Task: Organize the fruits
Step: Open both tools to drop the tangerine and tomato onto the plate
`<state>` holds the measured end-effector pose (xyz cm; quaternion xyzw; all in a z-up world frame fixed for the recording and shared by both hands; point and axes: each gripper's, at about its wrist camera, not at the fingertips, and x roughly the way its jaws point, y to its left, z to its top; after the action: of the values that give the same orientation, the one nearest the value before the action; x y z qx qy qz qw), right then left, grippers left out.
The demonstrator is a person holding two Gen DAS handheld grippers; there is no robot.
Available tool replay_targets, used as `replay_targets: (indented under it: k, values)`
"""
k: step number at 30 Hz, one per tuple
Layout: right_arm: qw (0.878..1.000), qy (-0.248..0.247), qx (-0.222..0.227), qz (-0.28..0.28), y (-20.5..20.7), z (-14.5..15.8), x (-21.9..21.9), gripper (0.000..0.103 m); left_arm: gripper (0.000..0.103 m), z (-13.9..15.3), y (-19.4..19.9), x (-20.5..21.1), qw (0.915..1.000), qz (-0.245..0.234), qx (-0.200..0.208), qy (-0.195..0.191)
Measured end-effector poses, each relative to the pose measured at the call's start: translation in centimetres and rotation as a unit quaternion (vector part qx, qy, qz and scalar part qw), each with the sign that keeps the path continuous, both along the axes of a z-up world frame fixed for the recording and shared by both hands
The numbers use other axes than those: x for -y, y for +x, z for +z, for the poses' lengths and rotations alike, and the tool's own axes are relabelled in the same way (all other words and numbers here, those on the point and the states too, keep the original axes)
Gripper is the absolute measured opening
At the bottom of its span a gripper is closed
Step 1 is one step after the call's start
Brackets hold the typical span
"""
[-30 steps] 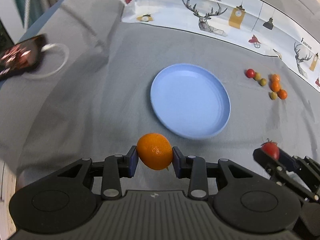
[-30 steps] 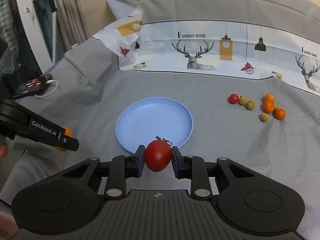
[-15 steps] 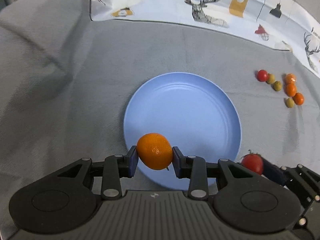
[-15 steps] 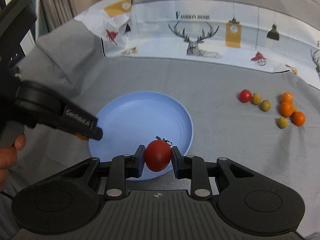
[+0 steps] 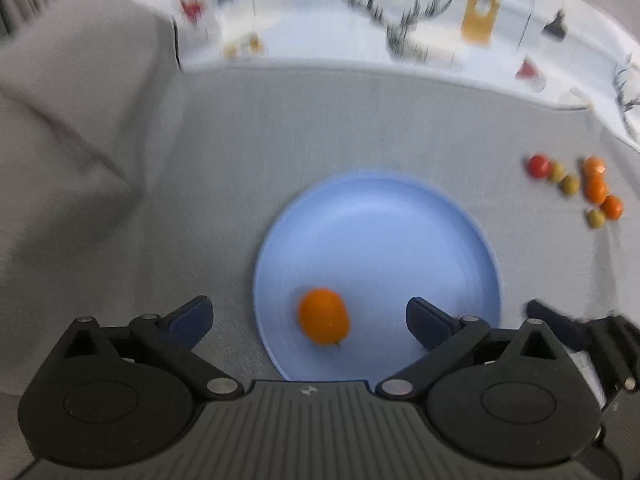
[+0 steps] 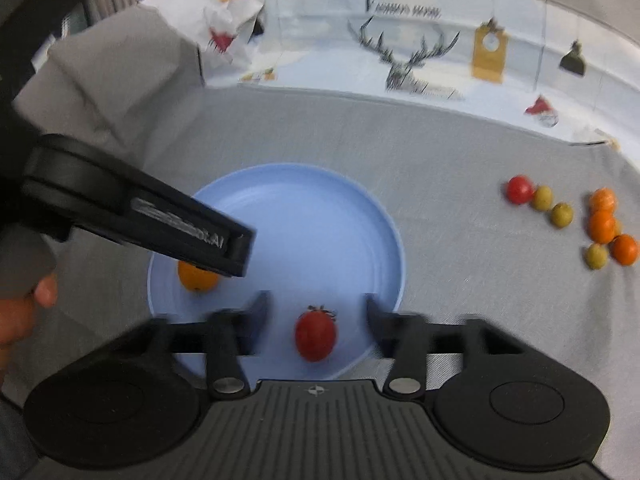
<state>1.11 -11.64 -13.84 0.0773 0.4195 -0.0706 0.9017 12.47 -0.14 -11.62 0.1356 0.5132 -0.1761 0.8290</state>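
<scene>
A light-blue plate [image 5: 380, 240] lies on the grey cloth. An orange [image 5: 324, 316] rests on its near-left part, loose between the fingers of my left gripper [image 5: 310, 316], whose jaws are opening wide and touch nothing. In the right wrist view a red tomato [image 6: 315, 334] with a stem lies on the near rim area of the plate [image 6: 320, 220]. My right gripper [image 6: 316, 310] straddles it with jaws opening, pads clear of it. The orange [image 6: 196, 278] shows partly behind a left gripper finger [image 6: 192, 228].
Several small fruits, red [image 6: 519, 189], olive-green [image 6: 562, 215] and orange [image 6: 601, 226], sit in a cluster on the cloth to the right. A white printed sheet with a deer [image 6: 404, 56] borders the back. A person's hand [image 6: 24, 312] is at the left edge. Grey cloth folds rise at the left.
Both grippers came down over the plate and let go. The orange and the tomato, held before, now lie on the plate between spread fingers.
</scene>
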Motion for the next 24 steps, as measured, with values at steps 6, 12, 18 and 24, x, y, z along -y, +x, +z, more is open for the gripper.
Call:
replay_targets:
  k: [6, 12, 18, 24]
  values:
    - [1.000, -0.013, 0.006, -0.013, -4.3, 3.3, -0.6, 0.091, 0.103, 3.8, -4.6, -3.4, 0.9995, -0.002, 0.029, 0.009]
    - [1.000, 0.011, -0.009, -0.006, -10.6, 5.7, -2.7, 0.097, 0.103, 5.7, -10.4, -7.4, 0.9995, 0.028, 0.007, 0.010]
    - [1.000, -0.009, 0.020, -0.014, -14.1, 8.2, -5.1, 0.100, 0.103, 6.8, -14.8, -9.6, 0.9983, 0.037, 0.039, 0.021]
    - [0.998, -0.026, 0.054, -0.019, -17.1, 10.3, -6.8, 0.102, 0.103, 8.3, -18.1, -10.4, 0.9975, 0.033, 0.059, 0.018]
